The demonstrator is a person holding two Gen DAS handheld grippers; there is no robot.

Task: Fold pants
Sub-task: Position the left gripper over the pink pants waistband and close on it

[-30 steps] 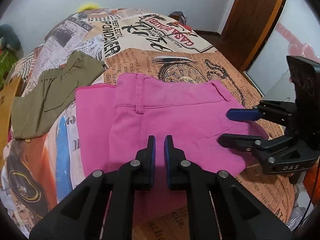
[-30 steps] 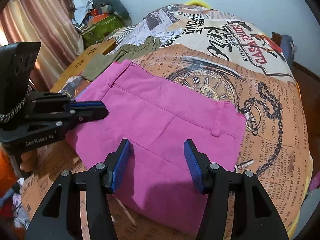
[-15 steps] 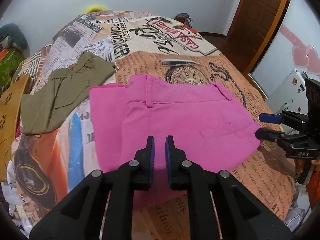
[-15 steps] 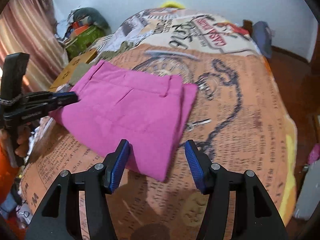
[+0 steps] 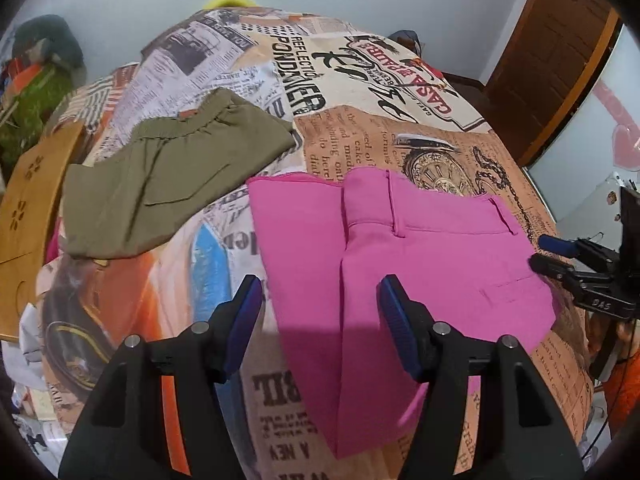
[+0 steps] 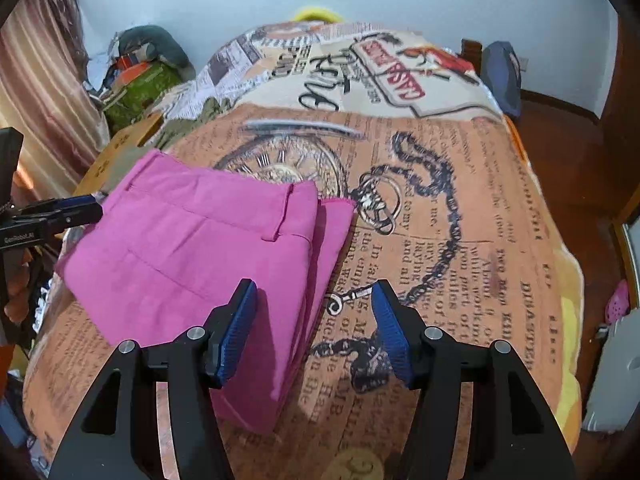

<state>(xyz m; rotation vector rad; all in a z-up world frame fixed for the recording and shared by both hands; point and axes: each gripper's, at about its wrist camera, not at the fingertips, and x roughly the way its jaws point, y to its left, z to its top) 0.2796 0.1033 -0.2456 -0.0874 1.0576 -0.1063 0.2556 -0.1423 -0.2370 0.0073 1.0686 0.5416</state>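
a: left wrist view had the pink pants (image 5: pixel 400 256) lying flat on the newspaper-print bedspread (image 5: pixel 360 128), folded into a compact stack with the waistband at the far side and a lower layer sticking out along the left edge.

b: so mostly done, then?

a: that was my reading. the right wrist view showed the pink pants (image 6: pixel 200 248) as a layered rectangle with stacked edges on the side toward the bedspread (image 6: pixel 460 208). what seemed left was squaring up that offset layer, or perhaps one more fold; i couldn't tell which was meant.

b: and the tongs?

a: the left gripper (image 5: pixel 320 320) had just been opening, its jaws standing fairly wide over the near edge of the stack, with cloth showing below the gap but neither pad pressing on it. the right gripper (image 6: pixel 314 324) stood about as wide, straddling the stack's right edge, holding nothing.

b: their pose?

a: both were tipped steeply down toward the bed from the near side. each showed in the other's view, at opposite ends of the stack and off the cloth.

b: anything else nearby?

a: olive pants (image 5: pixel 168 176) lay folded to the left, apart from the pink ones, with a wooden board (image 5: pixel 28 208) beyond them at the bed's edge.
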